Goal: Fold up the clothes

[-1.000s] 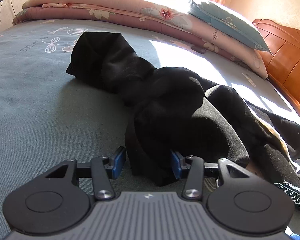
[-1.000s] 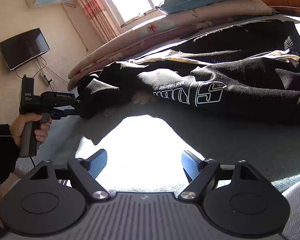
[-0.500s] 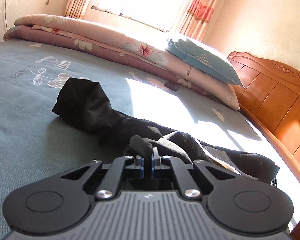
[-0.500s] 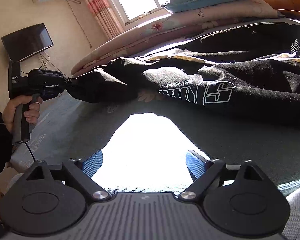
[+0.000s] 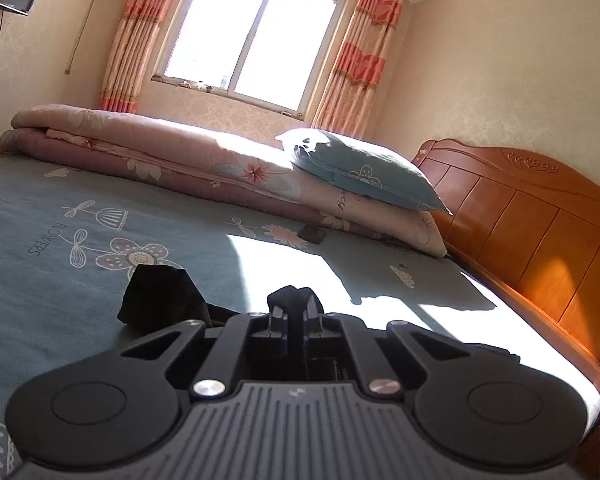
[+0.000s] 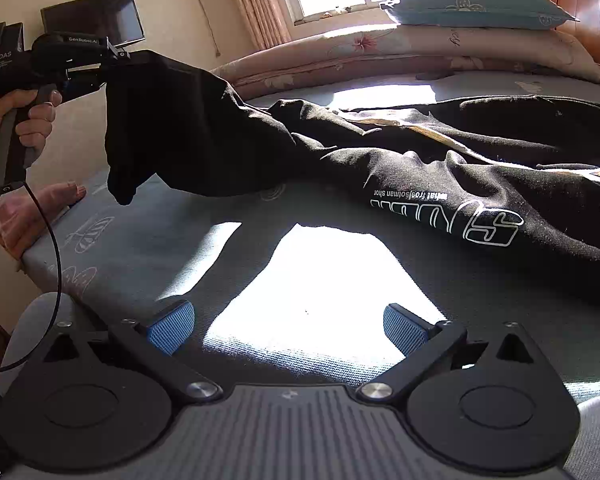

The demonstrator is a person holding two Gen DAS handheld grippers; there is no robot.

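Note:
A black garment with white lettering [image 6: 440, 184] lies crumpled across the grey-green bed sheet [image 6: 148, 248]. My left gripper [image 5: 296, 316] is shut on a fold of its black fabric [image 5: 292, 296]. In the right wrist view the left gripper [image 6: 112, 56] is raised well above the bed, and a black sleeve [image 6: 172, 128] hangs from it. My right gripper [image 6: 288, 328] hovers low over the sunlit sheet near the bed's front edge, open, with nothing between its blue pads [image 6: 172, 326]. The garment is a short way beyond it.
A folded pink floral quilt [image 5: 172, 160] and a light blue pillow [image 5: 360, 172] lie along the far side of the bed. A wooden headboard [image 5: 532, 236] runs on the right. A person's hand [image 6: 20, 120] holds the left gripper's handle; another hand [image 6: 32, 216] rests on the bed edge.
The left gripper closed on the black fabric and rose, lifting the sleeve off the bed. The right gripper stayed open, almost in place.

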